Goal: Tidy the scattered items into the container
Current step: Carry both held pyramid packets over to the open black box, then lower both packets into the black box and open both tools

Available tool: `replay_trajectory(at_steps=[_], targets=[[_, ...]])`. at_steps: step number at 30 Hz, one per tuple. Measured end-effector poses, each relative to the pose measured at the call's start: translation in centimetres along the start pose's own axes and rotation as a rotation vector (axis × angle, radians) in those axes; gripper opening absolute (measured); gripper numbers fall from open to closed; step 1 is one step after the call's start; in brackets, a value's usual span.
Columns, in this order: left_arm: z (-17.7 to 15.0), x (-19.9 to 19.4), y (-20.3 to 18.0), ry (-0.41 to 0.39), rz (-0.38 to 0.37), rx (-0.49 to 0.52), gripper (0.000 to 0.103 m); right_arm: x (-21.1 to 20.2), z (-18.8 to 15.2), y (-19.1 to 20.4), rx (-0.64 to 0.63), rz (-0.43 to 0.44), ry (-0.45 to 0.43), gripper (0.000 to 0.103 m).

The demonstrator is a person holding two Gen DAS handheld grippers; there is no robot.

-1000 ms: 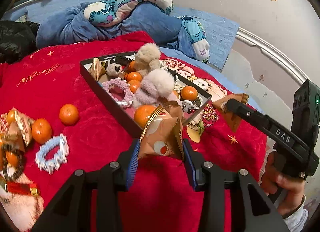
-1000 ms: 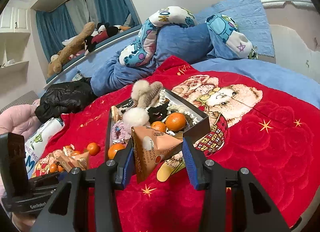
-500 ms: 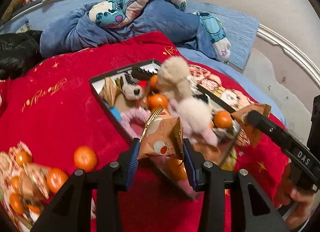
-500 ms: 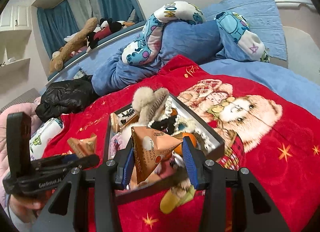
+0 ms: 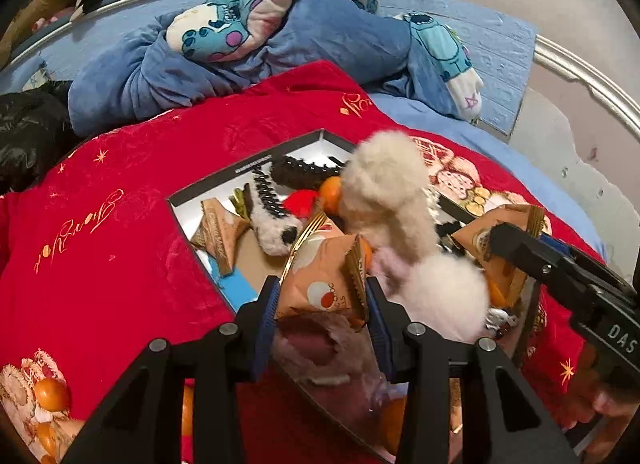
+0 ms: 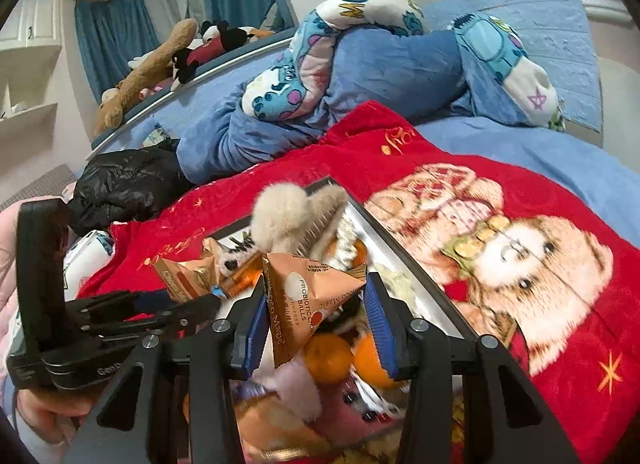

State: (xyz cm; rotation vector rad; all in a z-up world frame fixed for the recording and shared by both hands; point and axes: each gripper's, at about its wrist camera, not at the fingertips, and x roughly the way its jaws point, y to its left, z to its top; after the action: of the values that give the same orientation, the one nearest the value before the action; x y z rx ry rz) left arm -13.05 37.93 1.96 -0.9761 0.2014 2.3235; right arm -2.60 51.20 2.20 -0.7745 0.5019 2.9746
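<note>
Where your left gripper (image 5: 322, 304) meets its load, the blue-padded fingers (image 5: 266, 314) press on both sides of an orange triangular snack packet (image 5: 326, 284), held above the near part of the box (image 5: 256, 167). Your right gripper (image 6: 316, 314) likewise has its fingers (image 6: 378, 320) clamped on a second orange packet (image 6: 308, 292), printed "PROBIOTIC BALLS", held over the same box (image 6: 404, 248); in the left wrist view that right gripper (image 5: 520, 240) enters from the right with its packet (image 5: 496, 232) at the tip.

Beneath both packets the box, dark-rimmed with a pale inner wall, lies on a red blanket (image 5: 120, 244) spread on a bed. Inside it you can see a fluffy beige hair clip (image 5: 384, 191), a black claw clip (image 5: 304, 173), a black-and-white furry clip (image 5: 272, 219), another orange packet (image 5: 218, 234), a pink pom-pom (image 5: 444, 300) and several mandarins (image 6: 328, 356).

Outside the box, at the lower left edge of the left wrist view, more mandarins (image 5: 50, 394) lie on the blanket. Beyond the blanket sit a blue quilt (image 6: 400, 67), a cartoon-print pillow (image 6: 312, 59) and a black jacket (image 6: 124, 183).
</note>
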Motion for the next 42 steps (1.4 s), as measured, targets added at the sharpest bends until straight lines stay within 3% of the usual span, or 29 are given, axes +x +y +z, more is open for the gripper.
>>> replay_trajectory(at_steps=[6,16,22,31,42], targets=[[0.9,0.7,2.3,-0.024,-0.007,-0.034,0.043,1.3,1.6,3.2,-0.058,0.043,-0.004,0.043],[1.6,4.0,4.3,0.011,0.028,-0.065,0.043,7.0,4.5,6.5,-0.119,0.077,0.139,0.044],[1.9,5.0,4.5,-0.003,0.014,-0.072,0.043,12.1,6.0,6.5,-0.128,0.029,0.235,0.044],[1.6,5.7,4.8,-0.016,0.020,-0.077,0.043,17.4,6.4,7.0,-0.219,-0.110,0.350,0.044],[1.9,6.2,4.4,-0.012,0.007,-0.080,0.043,17.5,5.7,6.9,-0.242,-0.142,0.331,0.043]])
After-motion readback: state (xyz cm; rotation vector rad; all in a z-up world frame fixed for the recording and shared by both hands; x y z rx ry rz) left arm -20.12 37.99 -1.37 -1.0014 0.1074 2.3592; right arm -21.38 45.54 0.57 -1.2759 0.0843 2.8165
